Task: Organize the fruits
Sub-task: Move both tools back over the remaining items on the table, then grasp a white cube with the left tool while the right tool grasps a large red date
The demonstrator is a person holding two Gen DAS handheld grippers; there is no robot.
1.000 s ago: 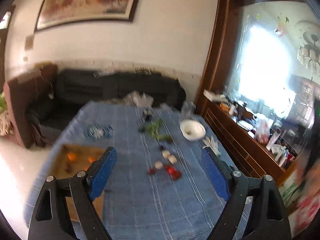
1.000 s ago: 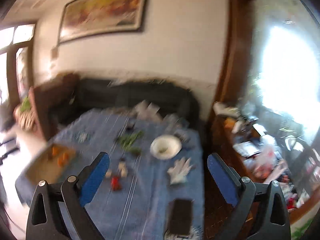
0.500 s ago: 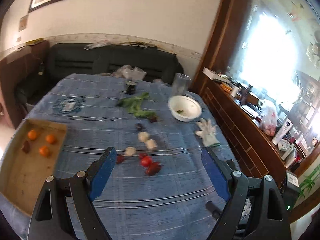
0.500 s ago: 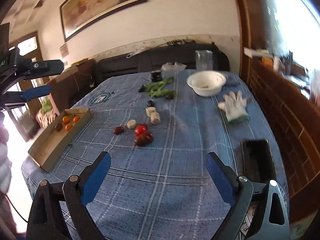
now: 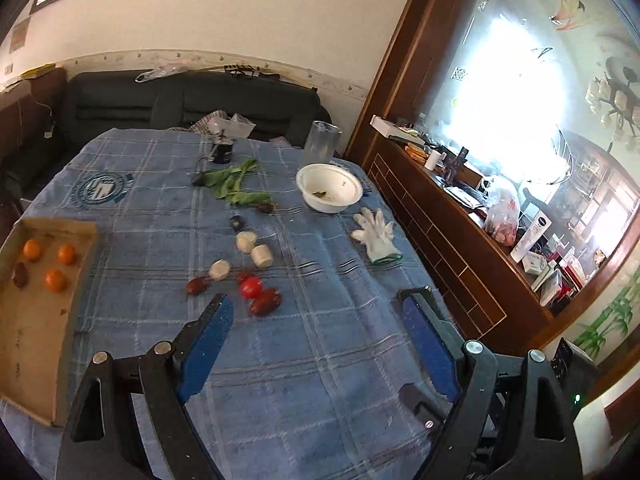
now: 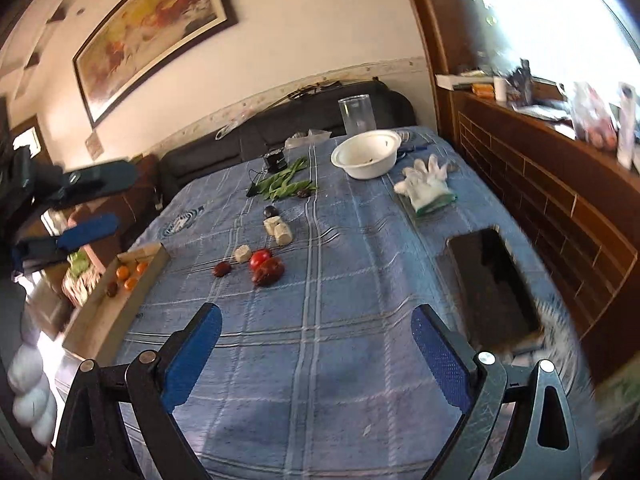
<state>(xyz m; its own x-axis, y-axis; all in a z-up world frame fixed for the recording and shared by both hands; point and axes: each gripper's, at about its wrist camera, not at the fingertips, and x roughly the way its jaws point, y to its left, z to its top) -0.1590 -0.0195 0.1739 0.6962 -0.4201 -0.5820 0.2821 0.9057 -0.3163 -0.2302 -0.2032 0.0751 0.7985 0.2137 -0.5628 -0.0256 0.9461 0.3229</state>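
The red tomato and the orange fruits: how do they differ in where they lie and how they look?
The red tomato lies loose on the blue tablecloth; the three orange fruits sit inside the cardboard tray. The tomato is glossy red and touches a dark red fruit; the orange fruits lie apart from one another. Both are small and round, and neither is held.

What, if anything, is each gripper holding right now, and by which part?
Nothing is held. The left gripper and the right gripper both stand open above the blue tablecloth, with only cloth between their pads; the fruit lies farther off.
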